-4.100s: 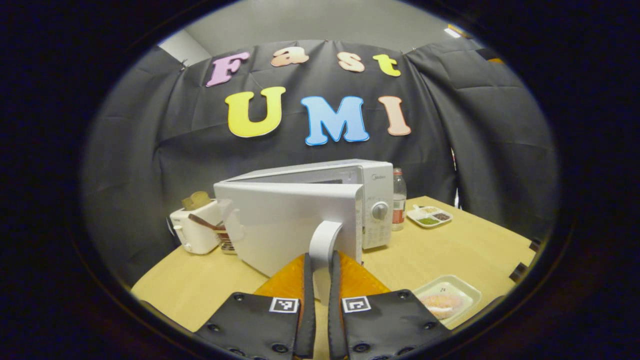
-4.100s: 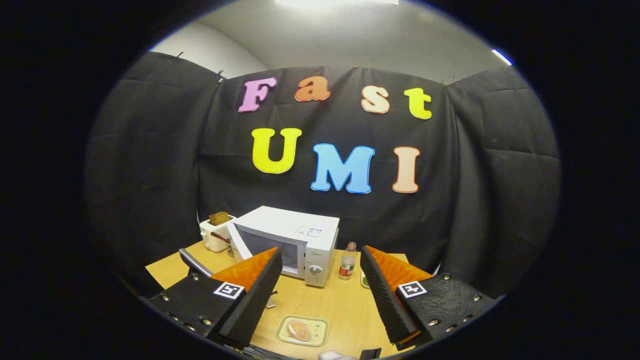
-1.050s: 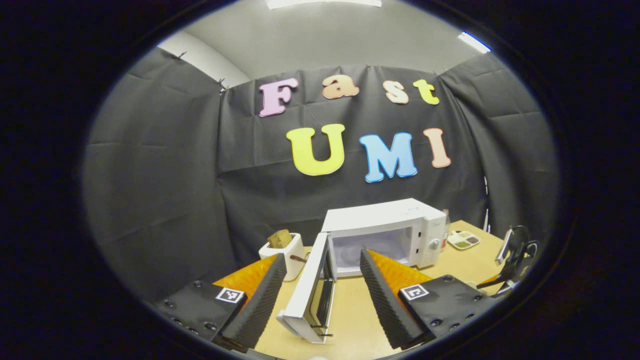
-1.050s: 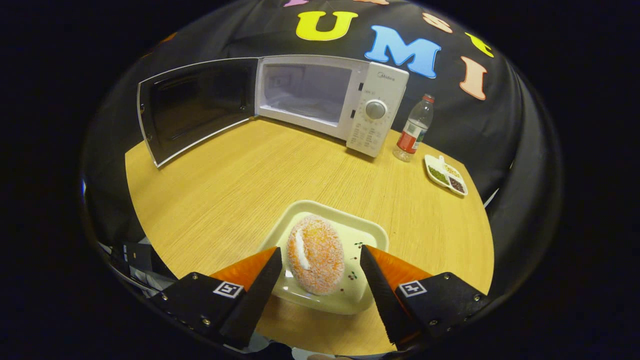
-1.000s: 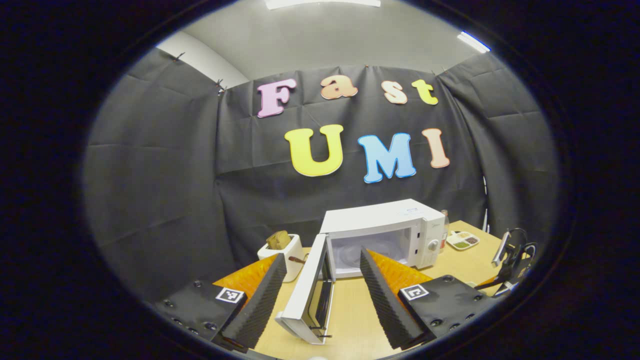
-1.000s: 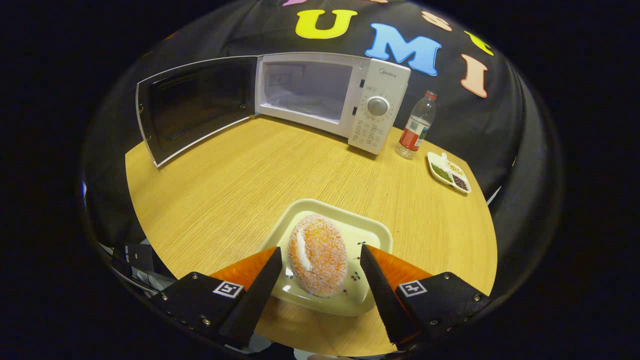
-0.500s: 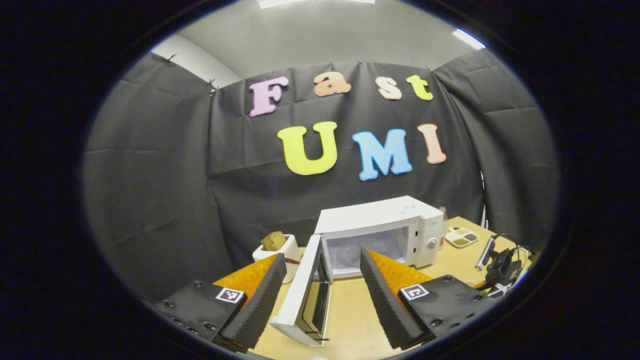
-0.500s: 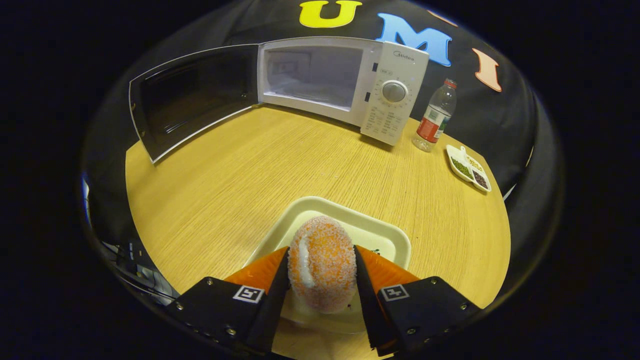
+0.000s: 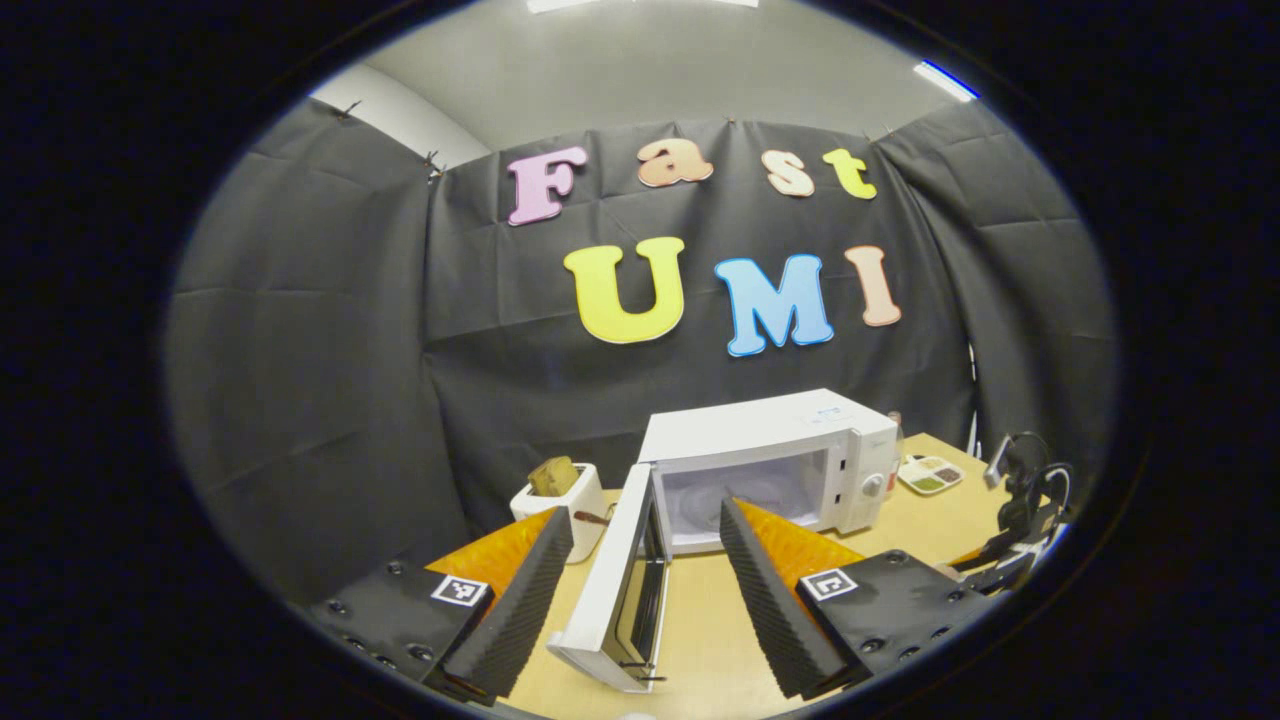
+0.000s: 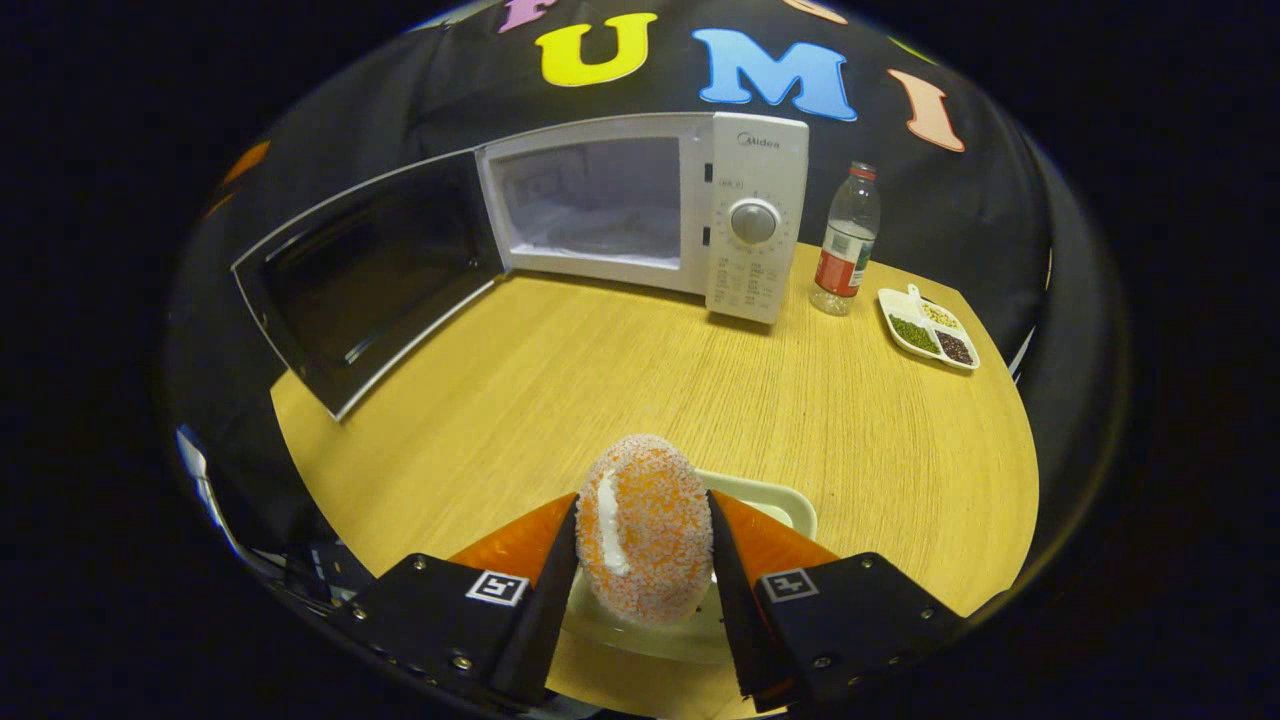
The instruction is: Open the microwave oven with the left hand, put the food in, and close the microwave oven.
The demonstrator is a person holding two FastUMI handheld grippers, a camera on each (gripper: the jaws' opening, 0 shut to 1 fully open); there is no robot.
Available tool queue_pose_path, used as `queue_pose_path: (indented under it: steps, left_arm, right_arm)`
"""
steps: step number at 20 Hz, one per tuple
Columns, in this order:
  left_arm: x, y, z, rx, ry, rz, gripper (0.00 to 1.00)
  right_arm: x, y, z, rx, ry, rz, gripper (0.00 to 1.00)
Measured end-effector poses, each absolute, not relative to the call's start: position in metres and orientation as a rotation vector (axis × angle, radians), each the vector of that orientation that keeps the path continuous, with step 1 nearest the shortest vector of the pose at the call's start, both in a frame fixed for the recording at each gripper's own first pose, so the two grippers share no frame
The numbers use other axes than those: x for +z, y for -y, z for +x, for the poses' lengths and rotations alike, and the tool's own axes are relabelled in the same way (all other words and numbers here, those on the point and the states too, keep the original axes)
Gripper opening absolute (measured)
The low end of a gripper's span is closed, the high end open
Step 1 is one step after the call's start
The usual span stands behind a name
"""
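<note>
Both fingers of the right claw pinch the sugared doughnut above its tray; the open microwave cavity lies ahead across the worktop. Left claw hangs spread beside the door.

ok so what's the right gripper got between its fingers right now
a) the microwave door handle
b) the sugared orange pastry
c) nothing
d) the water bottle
b: in the right gripper view, the right gripper has both fingers pressed against the sides of the sugared orange pastry, above the plate.
</note>
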State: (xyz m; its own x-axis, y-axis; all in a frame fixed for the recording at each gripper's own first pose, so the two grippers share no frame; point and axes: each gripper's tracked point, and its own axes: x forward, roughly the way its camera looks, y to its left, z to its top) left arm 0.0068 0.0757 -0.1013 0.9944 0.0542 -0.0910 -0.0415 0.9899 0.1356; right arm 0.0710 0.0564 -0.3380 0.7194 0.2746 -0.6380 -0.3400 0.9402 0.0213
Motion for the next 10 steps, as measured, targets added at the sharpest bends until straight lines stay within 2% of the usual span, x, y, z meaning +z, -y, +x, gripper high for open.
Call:
queue_pose_path:
  steps: [1,2,4,8,10]
  left_arm:
    - [-0.102,-0.079,0.006,0.052,-0.094,0.133,0.98]
    - [-0.103,-0.084,0.005,0.058,-0.095,0.134,1.00]
    - [-0.110,-0.090,0.004,0.066,-0.105,0.127,0.95]
    - [-0.121,-0.104,0.002,0.075,-0.124,0.146,0.98]
    - [-0.119,-0.107,0.003,0.075,-0.120,0.162,0.98]
  right_arm:
    - [-0.324,-0.070,0.077,0.361,-0.665,-0.067,0.69]
    - [-0.311,-0.085,0.085,0.385,-0.638,-0.044,0.69]
    - [-0.290,-0.115,0.105,0.422,-0.587,-0.020,0.69]
    - [-0.261,-0.191,0.149,0.472,-0.543,0.206,0.69]
    - [-0.249,-0.217,0.178,0.456,-0.502,0.281,0.69]
